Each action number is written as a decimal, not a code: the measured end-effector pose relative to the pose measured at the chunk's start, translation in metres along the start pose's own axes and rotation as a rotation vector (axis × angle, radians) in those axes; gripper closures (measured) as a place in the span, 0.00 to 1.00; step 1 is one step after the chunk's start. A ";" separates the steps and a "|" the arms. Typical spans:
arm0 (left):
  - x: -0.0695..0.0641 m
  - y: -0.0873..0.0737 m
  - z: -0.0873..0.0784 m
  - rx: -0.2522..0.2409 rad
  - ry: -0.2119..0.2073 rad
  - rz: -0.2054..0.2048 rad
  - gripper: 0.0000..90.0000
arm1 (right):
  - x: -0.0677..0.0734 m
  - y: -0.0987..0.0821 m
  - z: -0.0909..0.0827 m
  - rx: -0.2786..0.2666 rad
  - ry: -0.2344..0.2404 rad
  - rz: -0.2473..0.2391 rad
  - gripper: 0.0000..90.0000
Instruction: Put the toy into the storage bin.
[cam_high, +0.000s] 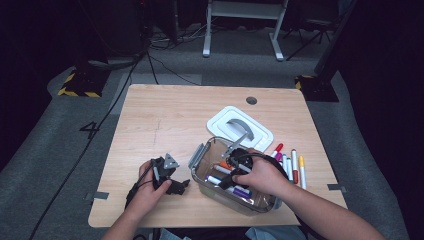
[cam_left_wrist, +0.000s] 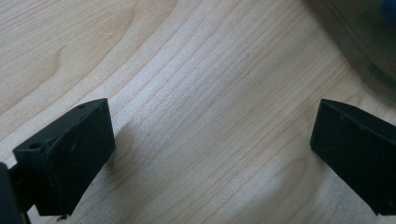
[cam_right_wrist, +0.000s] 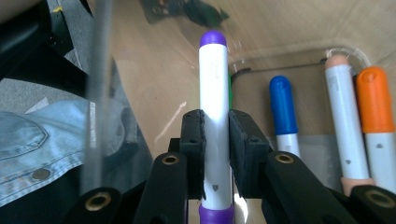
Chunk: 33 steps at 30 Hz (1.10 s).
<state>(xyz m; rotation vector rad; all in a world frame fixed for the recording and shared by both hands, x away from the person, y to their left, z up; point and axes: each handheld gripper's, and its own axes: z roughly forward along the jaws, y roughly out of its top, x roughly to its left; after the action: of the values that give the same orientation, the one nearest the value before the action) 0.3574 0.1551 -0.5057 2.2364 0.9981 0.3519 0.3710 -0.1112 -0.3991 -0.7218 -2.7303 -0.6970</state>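
One purple-capped marker (cam_right_wrist: 213, 116) is sitting clamped in the right gripper (cam_right_wrist: 215, 140), inside the clear bin (cam_high: 200, 156) at table 5 o'clock. Left gripper (cam_left_wrist: 210, 154) is idling wide. Risk: marker snagging the bin wall, skewing on release.

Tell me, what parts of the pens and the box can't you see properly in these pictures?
- Purple marker: in the right gripper view the right gripper pads hide its middle, and the bottom edge cuts off its lower end.
- Clear box: in the high view the right hand covers part of its inside.
- Markers on the table: too small in the high view to read any print.
- Box wall: cut off by the left gripper view's corner, blurred.
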 end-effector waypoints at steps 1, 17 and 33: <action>0.000 0.000 0.000 0.000 0.000 0.000 0.00 | -0.001 0.000 0.003 0.012 0.004 0.007 0.85; 0.000 0.000 0.000 -0.001 0.000 -0.004 0.00 | -0.005 0.000 0.038 0.129 0.021 -0.016 0.85; 0.000 0.000 0.000 0.000 0.002 0.001 0.00 | -0.018 -0.004 -0.034 -0.152 -0.152 -0.009 0.67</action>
<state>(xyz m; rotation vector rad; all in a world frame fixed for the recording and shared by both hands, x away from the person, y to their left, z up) 0.3574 0.1552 -0.5056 2.2369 0.9979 0.3554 0.3875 -0.1388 -0.3770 -0.8274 -2.8416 -0.8946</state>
